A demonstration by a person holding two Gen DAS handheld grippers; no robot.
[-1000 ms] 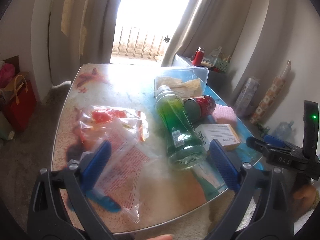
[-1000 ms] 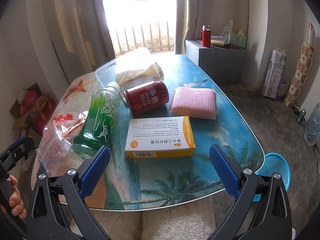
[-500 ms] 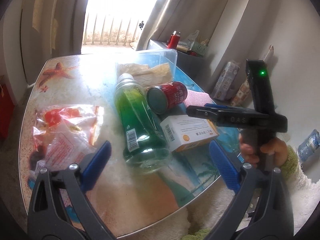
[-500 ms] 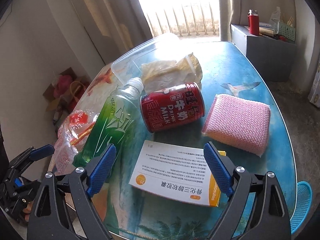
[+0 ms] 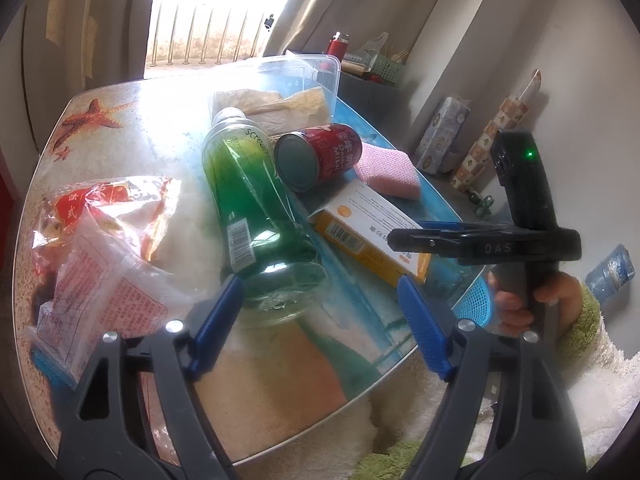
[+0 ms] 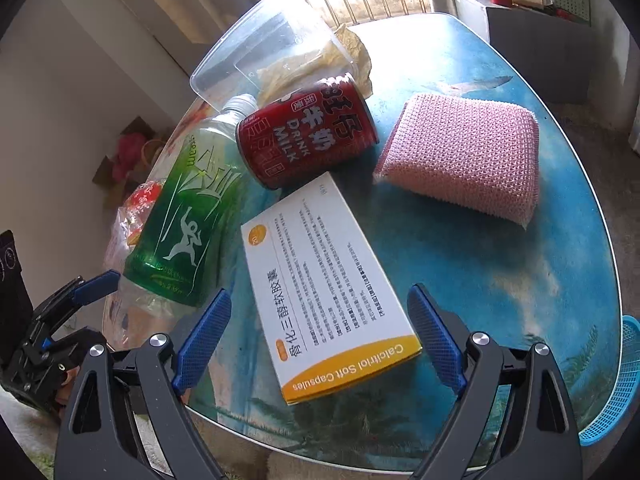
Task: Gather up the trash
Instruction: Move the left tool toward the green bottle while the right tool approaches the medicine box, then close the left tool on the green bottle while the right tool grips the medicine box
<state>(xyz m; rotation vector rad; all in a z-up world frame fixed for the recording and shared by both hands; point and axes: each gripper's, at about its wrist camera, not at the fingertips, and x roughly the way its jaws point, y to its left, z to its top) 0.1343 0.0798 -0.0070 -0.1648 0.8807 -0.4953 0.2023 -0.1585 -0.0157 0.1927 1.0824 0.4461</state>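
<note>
A green plastic bottle (image 5: 256, 208) lies on its side on the table (image 5: 140, 120). Its clear base sits between the fingers of my left gripper (image 5: 320, 308), whose jaws are closing; the pads are not pressing on it. Right of the bottle lie a red drink can (image 6: 308, 132) and a white and orange capsule box (image 6: 320, 280). My right gripper (image 6: 318, 306) stands open over the box's near end, one finger on each side. A crumpled red and clear snack bag (image 5: 104, 240) lies left of the bottle.
A pink sponge (image 6: 460, 152) lies at the right of the table. A clear plastic container (image 6: 248, 52) with crumpled paper stands at the back. A blue basket (image 6: 616, 380) sits on the floor past the table's right edge. A hand and green sleeve (image 5: 572, 312) hold the right gripper.
Both grippers tilted down and came closer to the table. The left swung from the snack bag to the bottle's base and narrowed. The right closed in on the capsule box.
</note>
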